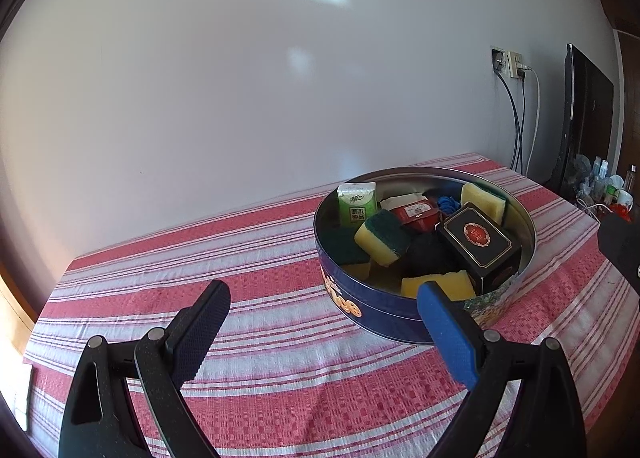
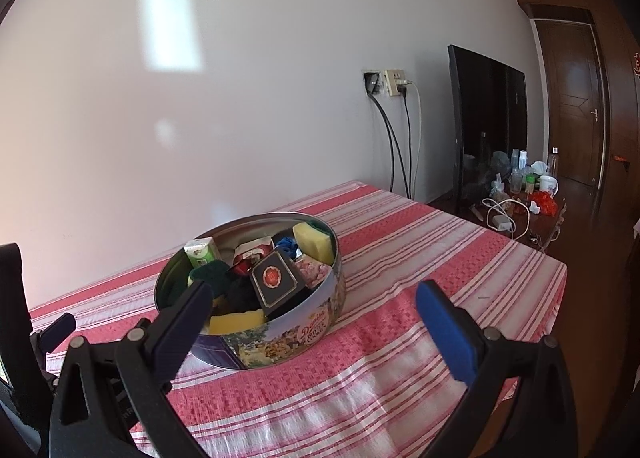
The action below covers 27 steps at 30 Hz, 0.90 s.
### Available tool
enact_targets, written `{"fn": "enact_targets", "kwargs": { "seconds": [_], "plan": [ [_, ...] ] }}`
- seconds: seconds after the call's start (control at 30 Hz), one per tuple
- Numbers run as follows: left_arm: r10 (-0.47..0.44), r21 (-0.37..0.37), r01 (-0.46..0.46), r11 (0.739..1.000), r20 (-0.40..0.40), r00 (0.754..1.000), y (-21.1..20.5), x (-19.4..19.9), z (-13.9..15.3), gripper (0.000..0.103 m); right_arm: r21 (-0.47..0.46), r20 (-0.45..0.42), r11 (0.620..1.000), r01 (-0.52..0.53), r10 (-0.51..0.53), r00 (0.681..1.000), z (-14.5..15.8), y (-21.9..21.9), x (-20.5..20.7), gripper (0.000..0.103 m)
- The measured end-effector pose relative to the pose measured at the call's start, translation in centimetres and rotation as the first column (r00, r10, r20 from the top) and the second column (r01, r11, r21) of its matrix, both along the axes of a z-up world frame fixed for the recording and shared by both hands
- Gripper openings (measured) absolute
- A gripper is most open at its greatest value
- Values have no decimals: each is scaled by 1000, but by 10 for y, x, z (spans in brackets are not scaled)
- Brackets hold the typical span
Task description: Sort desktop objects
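Note:
A round blue cookie tin [image 1: 376,308] stands on the red-striped tablecloth [image 1: 256,290]. It holds several yellow-green sponges [image 1: 382,238], a green tissue pack [image 1: 357,204], a black box [image 1: 478,244], a red packet [image 1: 416,214] and a blue item [image 1: 448,203]. My left gripper [image 1: 324,310] is open and empty, just in front of the tin and to its left. In the right wrist view the tin [image 2: 280,338] sits ahead on the left, with the black box [image 2: 276,282] inside. My right gripper [image 2: 314,308] is open and empty, near the tin's front right.
A white wall runs behind the table, with sockets and hanging cables [image 2: 396,138]. A black TV [image 2: 488,122] and a cluttered side table [image 2: 524,194] stand to the right. The table's right edge [image 2: 560,298] drops off. The left gripper's body [image 2: 24,338] shows at the left.

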<state>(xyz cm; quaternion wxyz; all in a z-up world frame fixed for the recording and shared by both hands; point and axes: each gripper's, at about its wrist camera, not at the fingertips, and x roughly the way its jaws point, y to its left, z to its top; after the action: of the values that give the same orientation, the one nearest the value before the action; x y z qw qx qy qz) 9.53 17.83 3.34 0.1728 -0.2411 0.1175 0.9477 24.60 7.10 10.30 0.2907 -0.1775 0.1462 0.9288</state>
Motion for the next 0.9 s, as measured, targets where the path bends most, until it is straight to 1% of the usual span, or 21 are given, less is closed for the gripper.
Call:
{"fn": "enact_targets", "kwargs": {
  "seconds": [0.23,0.37,0.53,0.67,0.9],
  "plan": [
    [9,-3,-9,1000,19,1000,5,-7,-5,96,11,5,1000,-7,7,1000,0,-2,-5,103],
    [1,13,-2,1000,33,999,3,-9,-5,96,24,1,1000,-10,10,1000,1,-5,-5,103],
    [-2,24,2,1000,23,1000,2,-7,-2,96,30,-4,999,-14,14,1000,2,-5,-5,103],
    [-10,35,9,999,27,1000,1,-7,-1,96,18,1,1000,-19,19,1000,0,-3,-5,103],
    [5,38,-6,999,29,1000,-2,-7,-1,96,20,-8,1000,-14,14,1000,1,-3,-2,103]
  ]
}}
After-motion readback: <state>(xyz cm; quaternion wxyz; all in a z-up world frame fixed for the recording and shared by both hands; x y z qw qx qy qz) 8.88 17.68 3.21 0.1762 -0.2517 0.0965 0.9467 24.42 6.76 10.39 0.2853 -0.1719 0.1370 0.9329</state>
